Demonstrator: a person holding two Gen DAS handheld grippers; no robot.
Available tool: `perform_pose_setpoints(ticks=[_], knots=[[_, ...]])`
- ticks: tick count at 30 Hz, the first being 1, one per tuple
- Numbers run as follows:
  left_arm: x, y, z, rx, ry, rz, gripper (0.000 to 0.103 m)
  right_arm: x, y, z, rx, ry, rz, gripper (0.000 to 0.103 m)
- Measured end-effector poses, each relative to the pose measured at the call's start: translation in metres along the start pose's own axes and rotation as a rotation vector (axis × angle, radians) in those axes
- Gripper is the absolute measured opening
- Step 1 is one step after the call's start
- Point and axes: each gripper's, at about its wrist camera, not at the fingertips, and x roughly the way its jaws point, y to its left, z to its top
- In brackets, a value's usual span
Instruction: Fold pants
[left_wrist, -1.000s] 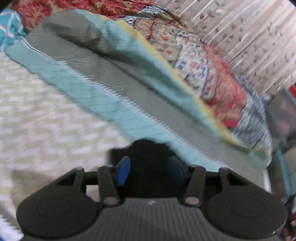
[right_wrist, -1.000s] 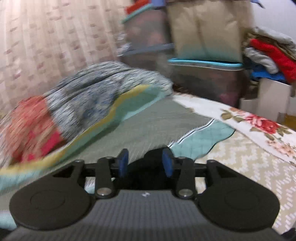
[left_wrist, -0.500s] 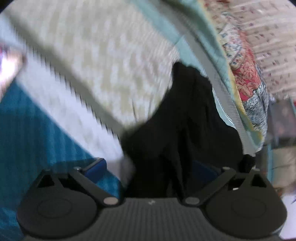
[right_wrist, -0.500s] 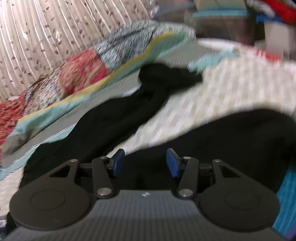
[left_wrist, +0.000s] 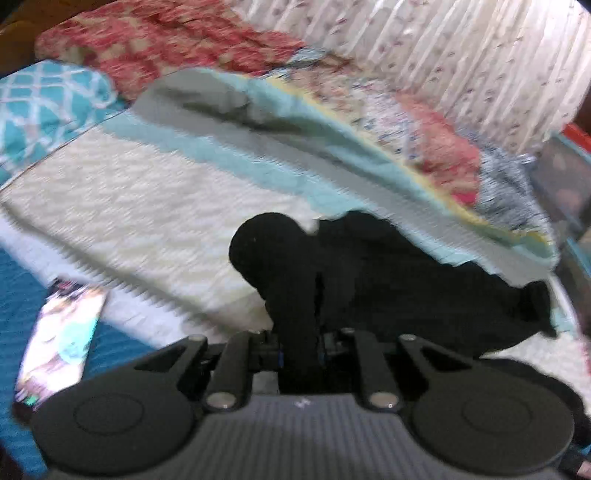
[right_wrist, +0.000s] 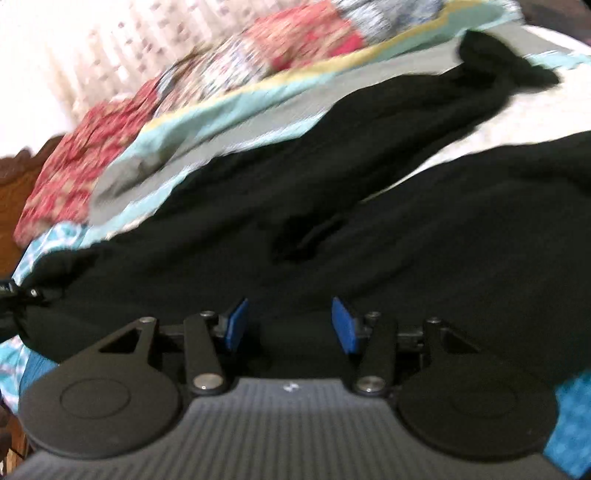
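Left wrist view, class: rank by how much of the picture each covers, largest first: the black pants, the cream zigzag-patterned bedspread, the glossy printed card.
1. Cream zigzag-patterned bedspread
2. Black pants, close behind; being nearest the camera may flatter them
3. Glossy printed card, clearly smallest

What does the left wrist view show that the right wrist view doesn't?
Only the left wrist view: the left gripper shut on a bunched fold of the black fabric pants, plus a lit rectangular phone. Only the right wrist view: the right gripper open above both spread pant legs. Both: the pants, the cream zigzag bedspread and the pleated curtain.
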Motion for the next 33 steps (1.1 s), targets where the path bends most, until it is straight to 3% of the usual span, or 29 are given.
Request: perform_pose_setpoints(ticks=[4,5,7,11,13,17,21,23,29,33], knots=[[0.041,0.035,-0.042,-0.134,0.212,0.089,0.017,0.032,0.011,-0.01,-0.065,0.11,-0.041,0.054],[0.045,0.04,-0.053,-0.158,0.196,0.08,0.019,0.031,0.014,-0.011,-0.092,0.089,-0.047,0.055],[0.038,0.034,-0.056,-0.109,0.146,0.083,0.021,0.029,0.018,-0.009,-0.141,0.093,-0.053,0.056],[0.038,0.033,-0.05,-0.108,0.169,0.081,0.026,0.013,0.005,0.004,-0.127,0.066,-0.047,0.056],[0.036,0.04,-0.05,-0.138,0.186,0.048,0.033,-0.001,-0.01,0.01,-0.094,0.024,-0.072,0.056],[0.035,0.053,-0.049,-0.199,0.218,-0.029,0.055,-0.046,-0.063,0.02,0.05,-0.09,-0.159,0.056],[0.035,0.056,-0.044,-0.234,0.245,-0.073,0.077,-0.102,-0.122,0.009,0.193,-0.239,-0.285,0.056],[0.036,0.055,-0.041,-0.248,0.248,-0.09,0.083,-0.129,-0.152,-0.006,0.263,-0.308,-0.358,0.056],[0.047,0.057,-0.036,-0.298,0.285,-0.064,0.078,-0.174,-0.229,-0.015,0.467,-0.486,-0.474,0.056],[0.047,0.058,-0.035,-0.323,0.296,-0.044,0.077,-0.177,-0.275,-0.004,0.579,-0.555,-0.459,0.056]])
